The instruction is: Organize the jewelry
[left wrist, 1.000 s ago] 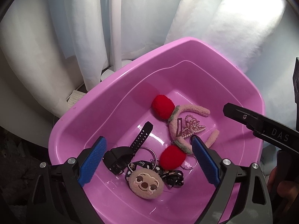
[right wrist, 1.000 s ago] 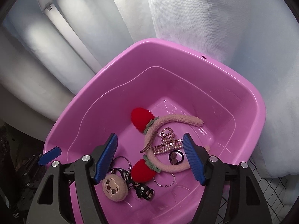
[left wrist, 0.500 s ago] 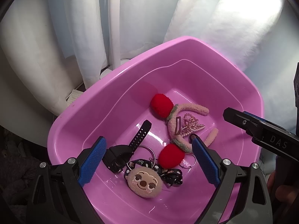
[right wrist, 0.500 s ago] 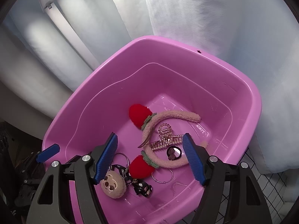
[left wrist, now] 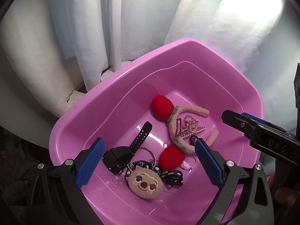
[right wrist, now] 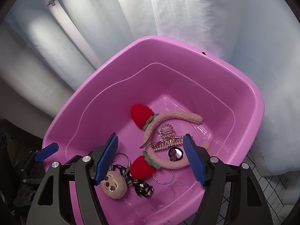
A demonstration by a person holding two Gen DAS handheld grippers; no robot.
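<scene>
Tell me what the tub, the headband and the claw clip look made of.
Tub: glossy moulded plastic, with sharp highlights on its floor. Headband: fuzzy beige plush band with red pompom-like ends, nap visible. Claw clip: seemingly rose-gold metal set with small pearl-like beads, though it could be coated plastic.

Home: white curtains (left wrist: 90,28), pink basin (right wrist: 243,86)

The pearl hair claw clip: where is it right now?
In the right wrist view the pearl hair claw clip lies on the pink tub floor inside the curve of the plush headband, beside a small dark round piece.
</scene>
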